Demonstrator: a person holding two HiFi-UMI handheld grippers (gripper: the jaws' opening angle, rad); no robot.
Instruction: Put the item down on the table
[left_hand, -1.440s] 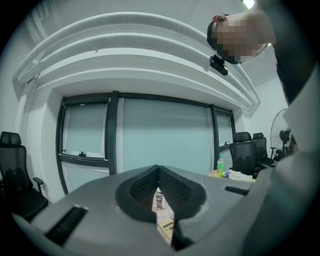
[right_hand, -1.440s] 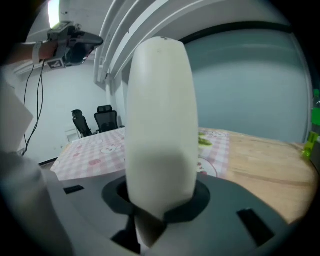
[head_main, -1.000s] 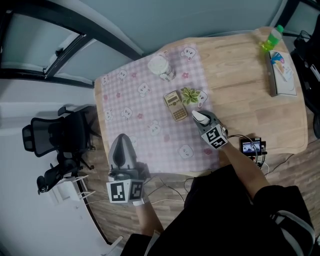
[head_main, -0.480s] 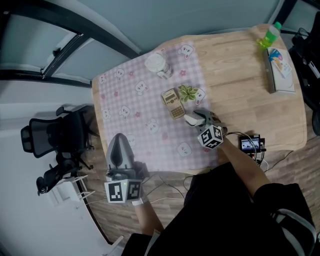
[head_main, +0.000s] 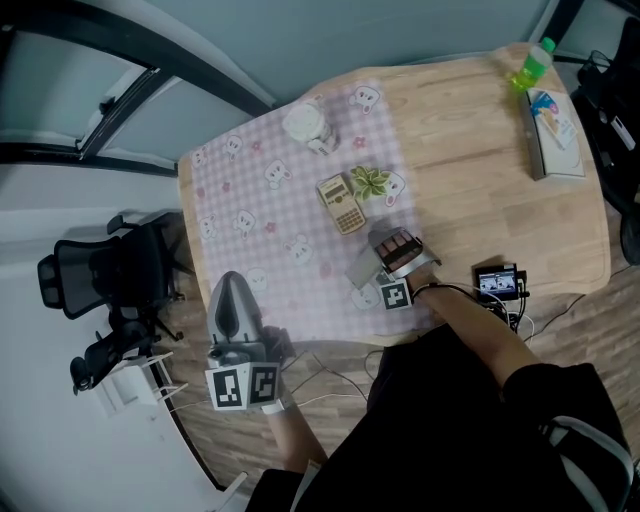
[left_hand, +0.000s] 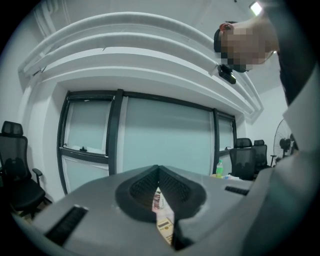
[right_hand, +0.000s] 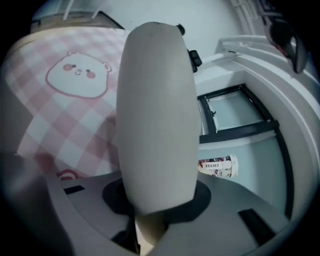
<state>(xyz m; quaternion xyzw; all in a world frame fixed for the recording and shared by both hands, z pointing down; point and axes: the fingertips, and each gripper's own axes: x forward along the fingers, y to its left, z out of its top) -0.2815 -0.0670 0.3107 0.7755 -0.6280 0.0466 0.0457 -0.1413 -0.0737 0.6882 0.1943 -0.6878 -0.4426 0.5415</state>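
Wooden table (head_main: 480, 170), black office chair (head_main: 85, 275), windows (left_hand: 165, 135)

In the right gripper view the pale rounded item (right_hand: 155, 115) fills the middle. Its lower end sinks out of sight between the jaws, and its bulk covers much of the checked cloth (right_hand: 65, 110). In the head view the item cannot be made out under the right gripper (head_main: 375, 262) near the front edge of the counter (head_main: 480, 180). Through the slit between the meeting jaws of the left gripper (left_hand: 159, 170), only a sliver of a calculator (left_hand: 165, 227) shows.
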